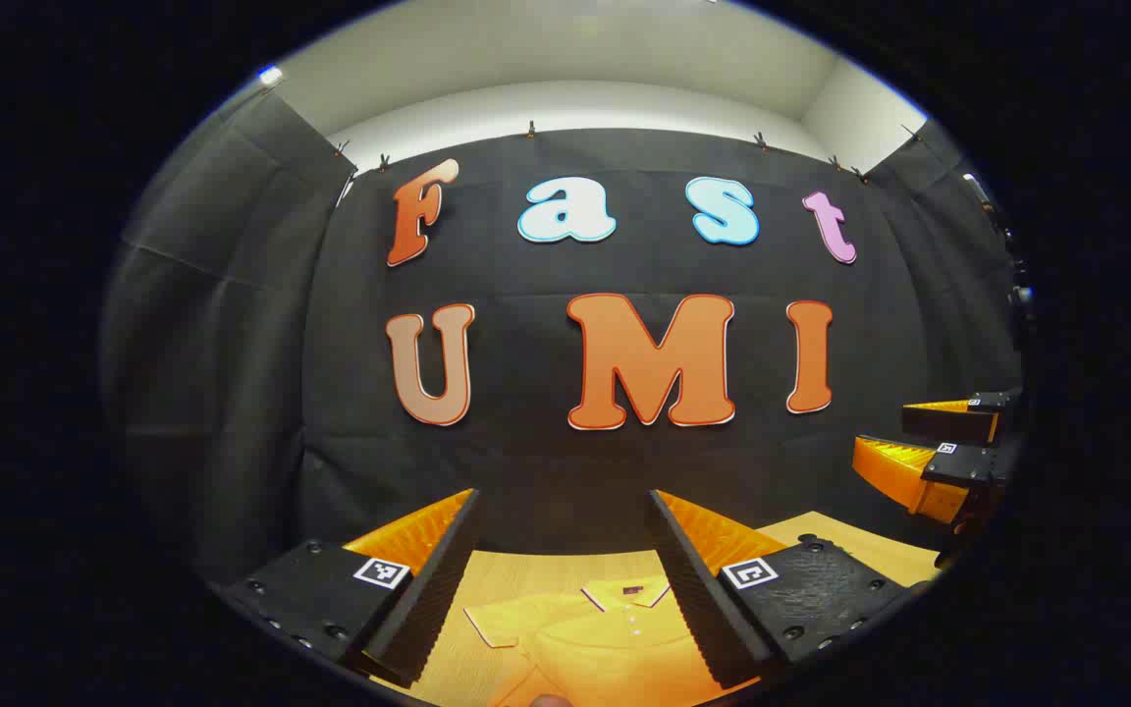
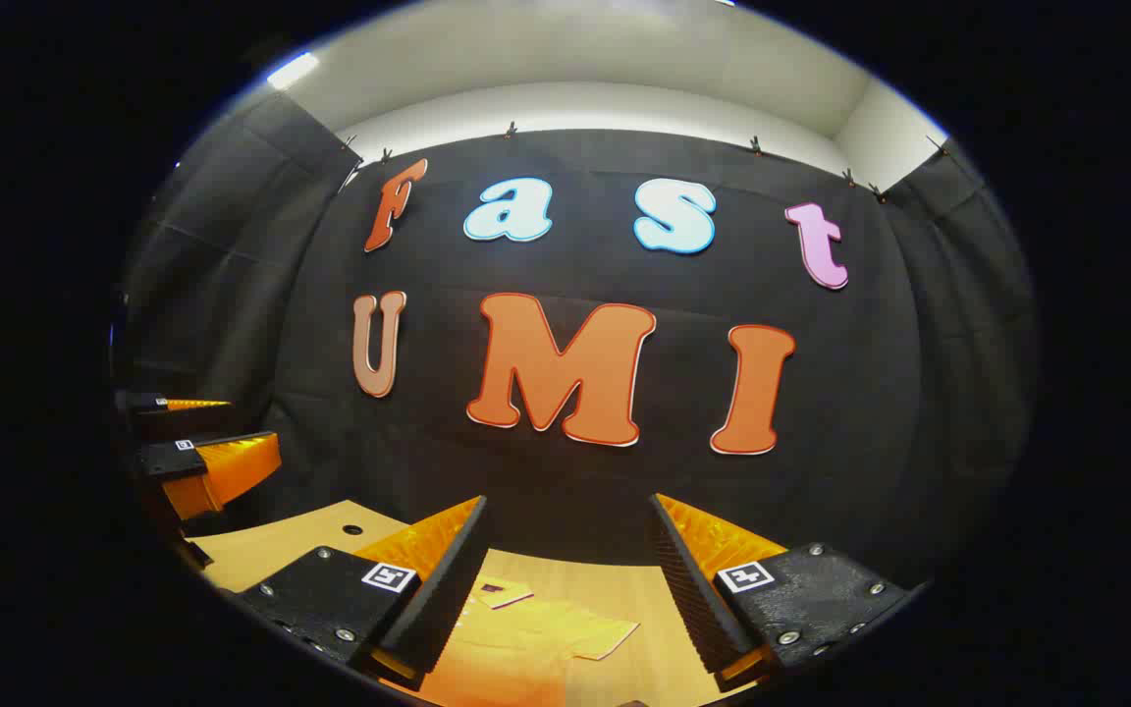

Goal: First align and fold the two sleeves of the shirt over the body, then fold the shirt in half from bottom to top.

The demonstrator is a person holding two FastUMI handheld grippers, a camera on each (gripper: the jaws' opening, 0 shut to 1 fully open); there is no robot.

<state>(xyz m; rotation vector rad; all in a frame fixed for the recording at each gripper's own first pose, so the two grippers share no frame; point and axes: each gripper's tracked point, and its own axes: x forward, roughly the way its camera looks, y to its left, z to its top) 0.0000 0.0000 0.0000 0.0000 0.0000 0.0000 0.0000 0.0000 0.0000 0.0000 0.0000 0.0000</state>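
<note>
Shirt look: your yellow polo shirt (image 1: pixel 605 633) lies flat on the wooden worktop (image 1: pixel 850 540), collar toward the booth wall, a buttoned placket under the collar, short sleeves with a thin pale edge.
Shirt from the left: in the left gripper view it sits at 6 o'clock, low between the fingers of your left hand-held gripper (image 1: pixel 565 579), which hangs above it, not touching; one sleeve spreads out toward 7 o'clock.
Shirt from the right: in the right gripper view the shirt (image 2: pixel 526 633) sits at 6 o'clock under your right hand-held gripper (image 2: pixel 565 579), nearer its left finger; a sleeve points toward 5 o'clock.
Left hand-held gripper: jaws spread wide, nothing between them.
Right hand-held gripper: jaws wide apart too, gripping nothing; in the left gripper view it shows at 3 o'clock.
Count: one shirt, two hand-held grippers, one worktop.
</note>
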